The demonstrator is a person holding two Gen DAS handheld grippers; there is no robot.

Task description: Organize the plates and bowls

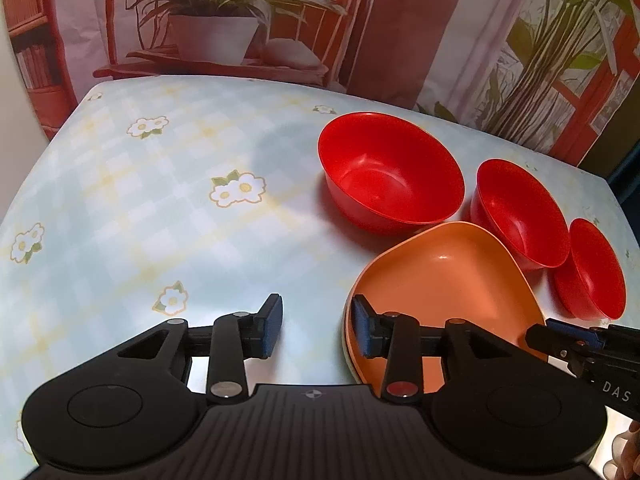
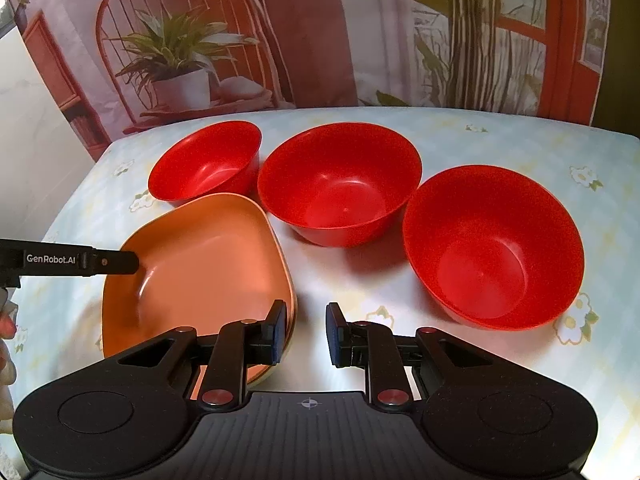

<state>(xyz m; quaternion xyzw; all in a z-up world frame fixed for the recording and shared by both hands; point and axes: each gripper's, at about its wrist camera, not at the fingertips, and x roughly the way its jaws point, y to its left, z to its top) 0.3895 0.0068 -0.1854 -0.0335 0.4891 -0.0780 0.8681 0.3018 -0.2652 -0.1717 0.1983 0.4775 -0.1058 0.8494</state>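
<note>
Plates (image 1: pixel 448 280) (image 2: pixel 200 272), orange, stacked at near table edge, between both grippers. Left gripper (image 1: pixel 316 328): jaws apart, holding nothing, right finger over stack's left rim. Right gripper (image 2: pixel 306 334): jaws apart, holding nothing, left finger over stack's right rim. Beyond stack: three red bowls (image 2: pixel 340 184) in row, upright, on floral tablecloth (image 1: pixel 160 208). Printed plant backdrop (image 2: pixel 180 52) behind table.

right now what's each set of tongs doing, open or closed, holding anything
Left tongs: open, holding nothing, one finger over the orange plate's rim.
Right tongs: open, holding nothing, just beside the same plate.
</note>
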